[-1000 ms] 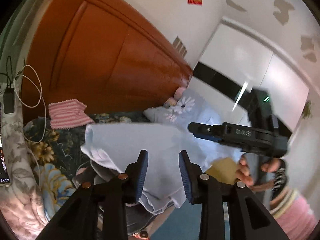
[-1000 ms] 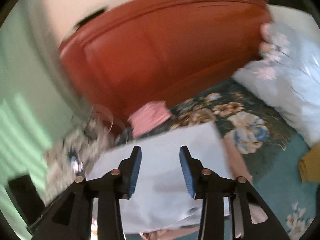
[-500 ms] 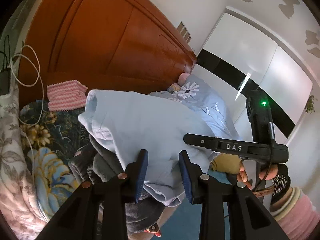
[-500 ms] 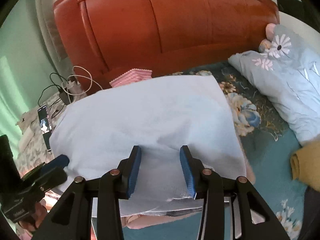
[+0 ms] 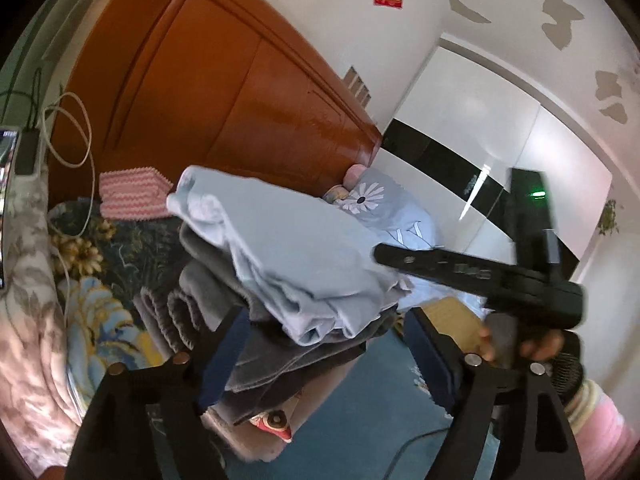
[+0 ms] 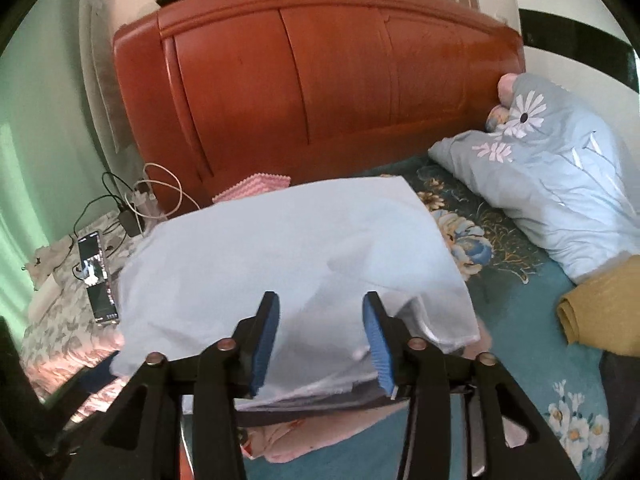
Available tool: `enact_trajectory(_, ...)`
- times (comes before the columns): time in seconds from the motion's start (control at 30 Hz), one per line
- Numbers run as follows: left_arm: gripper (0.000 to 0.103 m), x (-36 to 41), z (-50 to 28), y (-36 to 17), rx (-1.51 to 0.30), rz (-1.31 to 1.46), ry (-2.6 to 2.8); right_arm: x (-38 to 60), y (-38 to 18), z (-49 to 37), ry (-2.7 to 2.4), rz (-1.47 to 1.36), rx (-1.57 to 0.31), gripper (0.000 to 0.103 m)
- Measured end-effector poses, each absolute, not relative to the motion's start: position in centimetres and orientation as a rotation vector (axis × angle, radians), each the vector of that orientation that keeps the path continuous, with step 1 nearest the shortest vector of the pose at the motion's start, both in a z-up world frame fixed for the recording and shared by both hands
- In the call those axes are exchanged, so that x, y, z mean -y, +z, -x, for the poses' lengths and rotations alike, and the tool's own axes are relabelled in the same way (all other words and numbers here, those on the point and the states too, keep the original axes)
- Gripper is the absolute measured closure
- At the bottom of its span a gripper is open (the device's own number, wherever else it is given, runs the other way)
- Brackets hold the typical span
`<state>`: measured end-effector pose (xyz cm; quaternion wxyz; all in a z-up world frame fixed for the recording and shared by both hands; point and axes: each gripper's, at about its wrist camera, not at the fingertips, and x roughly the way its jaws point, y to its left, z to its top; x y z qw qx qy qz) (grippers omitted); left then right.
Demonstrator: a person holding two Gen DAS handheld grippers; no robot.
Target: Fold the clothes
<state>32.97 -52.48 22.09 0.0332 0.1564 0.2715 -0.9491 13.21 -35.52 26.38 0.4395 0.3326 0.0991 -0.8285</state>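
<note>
Left gripper: your jaws have just been opening, now standing wide around the clothes pile.
Right gripper: your jaws are parting, light blue garment lying between them, unclamped.

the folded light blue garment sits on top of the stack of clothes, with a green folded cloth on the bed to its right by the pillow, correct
Not quite: the folded cloth is mustard yellow, not green, as the right wrist view shows. The rest holds: the light blue garment lies on top of the stack, and the yellow cloth lies on the bed to its right, just below the pale blue flowered pillow.
</note>
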Motion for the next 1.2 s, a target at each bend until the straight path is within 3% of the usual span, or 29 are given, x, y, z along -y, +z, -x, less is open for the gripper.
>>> enact_trajectory(0.4, 0.008, 54.7, -32.3, 20.7, -0.961, -0.480, -2.953, 36.2, 25.8, -15.7, -2.150, -0.857, -0.422, 0.051)
enact_trajectory(0.53, 0.006, 54.9, -32.5, 20.6, -0.983, -0.473, -2.974, 36.4, 25.7, -16.0, -2.177, -0.854, -0.460, 0.038)
enact_trajectory(0.7, 0.001, 54.8, -32.9, 21.0, -0.967, -0.467, -3.013, 36.4, 25.8, -16.6, -2.189, -0.866, -0.498, 0.032)
enact_trajectory(0.73, 0.001, 54.8, -33.1, 21.1, -0.971, -0.461, -3.019, 36.4, 25.7, -16.7, -2.194, -0.867, -0.510, 0.022)
enact_trajectory(0.8, 0.000, 54.9, -33.4, 21.2, -0.977, -0.461, -3.028, 36.4, 25.7, -16.9, -2.204, -0.871, -0.523, 0.015)
enact_trajectory(1.2, 0.000, 54.3, -35.1, 21.8, -0.944, -0.473, -3.105, 37.1, 24.0, -16.9, -2.222, -0.985, -0.574, 0.012)
